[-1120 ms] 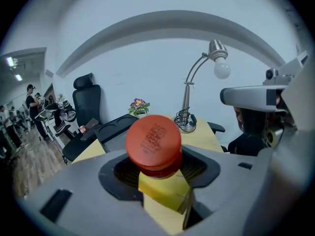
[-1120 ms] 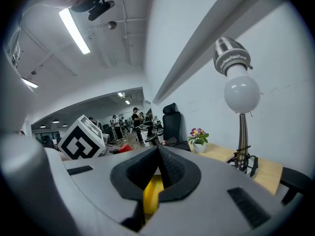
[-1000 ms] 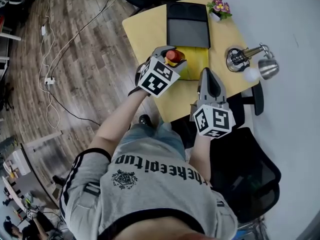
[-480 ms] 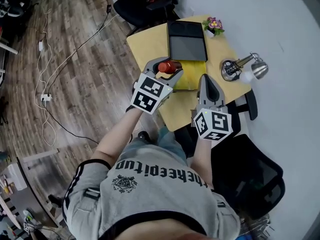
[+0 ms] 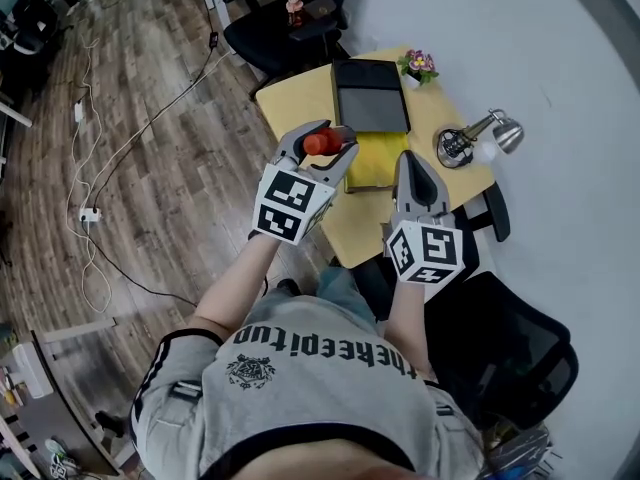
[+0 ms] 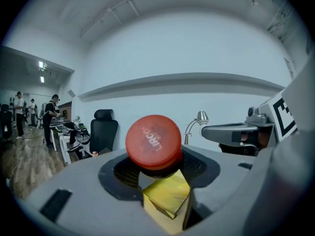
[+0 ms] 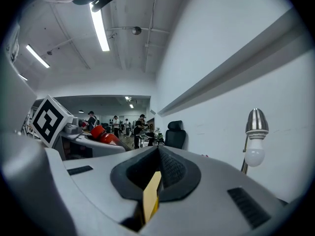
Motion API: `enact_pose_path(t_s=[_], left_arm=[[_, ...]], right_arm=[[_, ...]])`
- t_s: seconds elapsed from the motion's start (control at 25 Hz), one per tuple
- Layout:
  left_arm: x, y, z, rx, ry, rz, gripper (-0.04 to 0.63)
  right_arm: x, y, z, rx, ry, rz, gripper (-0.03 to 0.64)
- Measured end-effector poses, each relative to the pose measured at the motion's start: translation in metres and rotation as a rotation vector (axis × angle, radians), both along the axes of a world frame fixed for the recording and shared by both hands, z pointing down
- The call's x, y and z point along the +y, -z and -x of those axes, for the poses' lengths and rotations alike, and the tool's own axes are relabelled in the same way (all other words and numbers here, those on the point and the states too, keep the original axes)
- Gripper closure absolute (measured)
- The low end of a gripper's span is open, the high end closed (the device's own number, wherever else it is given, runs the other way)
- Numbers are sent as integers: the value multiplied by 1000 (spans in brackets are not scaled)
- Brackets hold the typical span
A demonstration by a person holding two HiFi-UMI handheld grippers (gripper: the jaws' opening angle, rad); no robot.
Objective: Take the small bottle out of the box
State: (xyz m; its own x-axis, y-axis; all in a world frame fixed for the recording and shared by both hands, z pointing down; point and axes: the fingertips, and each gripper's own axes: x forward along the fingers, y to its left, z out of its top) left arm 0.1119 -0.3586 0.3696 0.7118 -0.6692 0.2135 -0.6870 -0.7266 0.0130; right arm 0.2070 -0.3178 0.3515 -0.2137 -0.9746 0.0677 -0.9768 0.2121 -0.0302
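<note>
Bottle (image 5: 319,145), small with a red cap, is pinched between the jaws of the left tool (image 5: 325,136) and held in the air, out of the yellow box (image 5: 378,158) and over the table's (image 5: 300,93) left edge. In the left gripper view the red cap (image 6: 153,140) is seen clamped between the pads, with the yellow box (image 6: 166,196) seen below it. The yellow box is set flat on the table; what is in it cannot be made out. A black tray (image 5: 370,93) is placed right behind the box, touching it. The right tool (image 5: 416,160) is held over the box's right side, its jaws pressed together with nothing pinched between them (image 7: 158,154). A small flower pot (image 5: 417,65) is seen beside the tray's far right corner, and a desk lamp (image 5: 480,138) near the table's right edge.
</note>
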Motion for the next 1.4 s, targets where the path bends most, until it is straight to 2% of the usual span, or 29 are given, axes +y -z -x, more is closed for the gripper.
enact_pose_path(t_s=[0.64, 0.96, 1.4], left_arm=[[44, 66, 57, 139, 89, -141, 370], [69, 88, 82, 173, 130, -212, 370], [97, 102, 106, 229, 162, -265, 370]], right_arm=[[54, 48, 22, 32, -33, -101, 615], [85, 60, 29, 41, -58, -129, 615], [119, 69, 32, 45, -107, -161, 615]])
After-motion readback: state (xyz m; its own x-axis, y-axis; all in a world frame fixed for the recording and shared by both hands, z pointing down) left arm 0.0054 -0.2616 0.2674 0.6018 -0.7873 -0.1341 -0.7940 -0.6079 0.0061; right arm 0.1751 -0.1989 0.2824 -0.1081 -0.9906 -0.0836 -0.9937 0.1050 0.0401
